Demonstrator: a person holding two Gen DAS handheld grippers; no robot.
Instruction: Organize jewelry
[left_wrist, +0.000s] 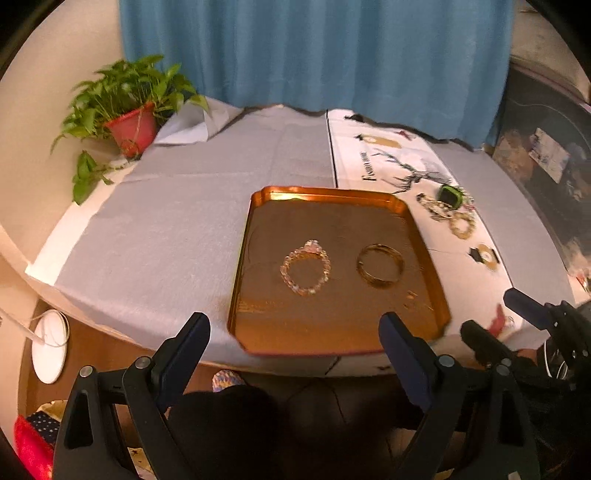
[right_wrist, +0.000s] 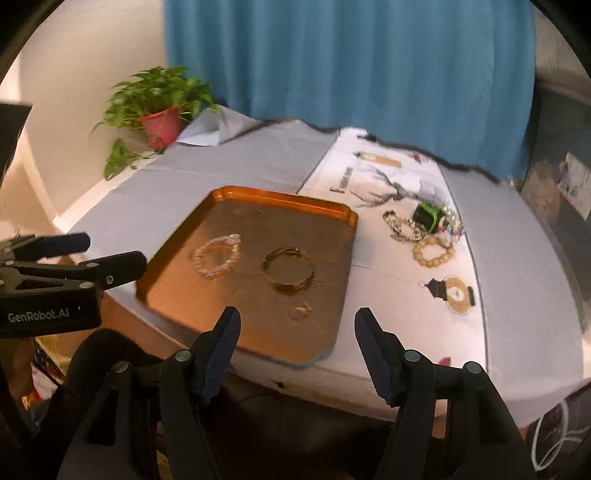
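Grey table (left_wrist: 177, 206): tray's (left_wrist: 417, 236) long axis runs away from open tools

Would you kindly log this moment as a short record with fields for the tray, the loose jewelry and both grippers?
tray: copper-coloured tray on the table
in tray: clear bead bracelet, gold bangle, a small gold piece near the front
outside tray: wooden bead bracelet, a pile of beaded pieces and a green-and-black object, to the tray's right
left gripper: open, empty
right gripper: open, empty
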